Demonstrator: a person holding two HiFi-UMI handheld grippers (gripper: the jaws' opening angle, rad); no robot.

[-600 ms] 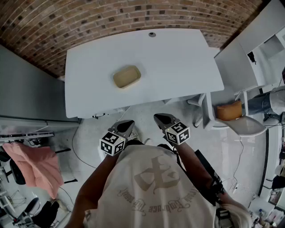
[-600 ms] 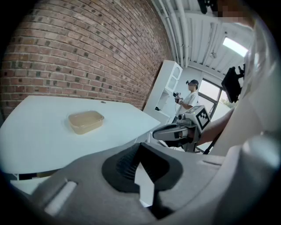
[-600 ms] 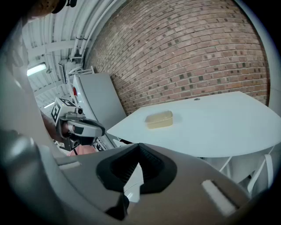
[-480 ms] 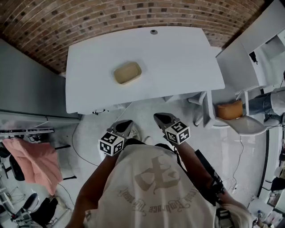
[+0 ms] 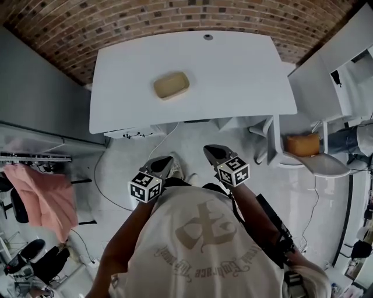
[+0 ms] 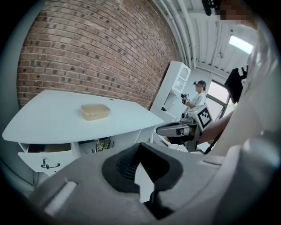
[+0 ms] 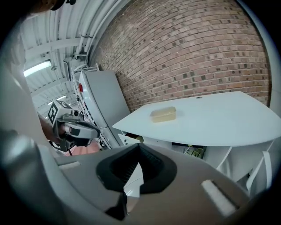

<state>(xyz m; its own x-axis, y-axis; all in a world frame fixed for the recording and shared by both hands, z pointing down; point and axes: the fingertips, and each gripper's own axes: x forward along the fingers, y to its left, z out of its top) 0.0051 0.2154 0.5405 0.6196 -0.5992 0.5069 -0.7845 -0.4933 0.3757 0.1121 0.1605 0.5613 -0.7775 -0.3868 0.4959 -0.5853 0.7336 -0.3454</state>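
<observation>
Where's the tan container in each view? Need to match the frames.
Head view: tan container sits upper centre-left, on the white table.
Left gripper view: the container is left of centre at mid-height, on the table.
Right gripper view: the container is just right of centre, on the table.
Shared landmark: the brick wall behind the table, seen in all three views.
</observation>
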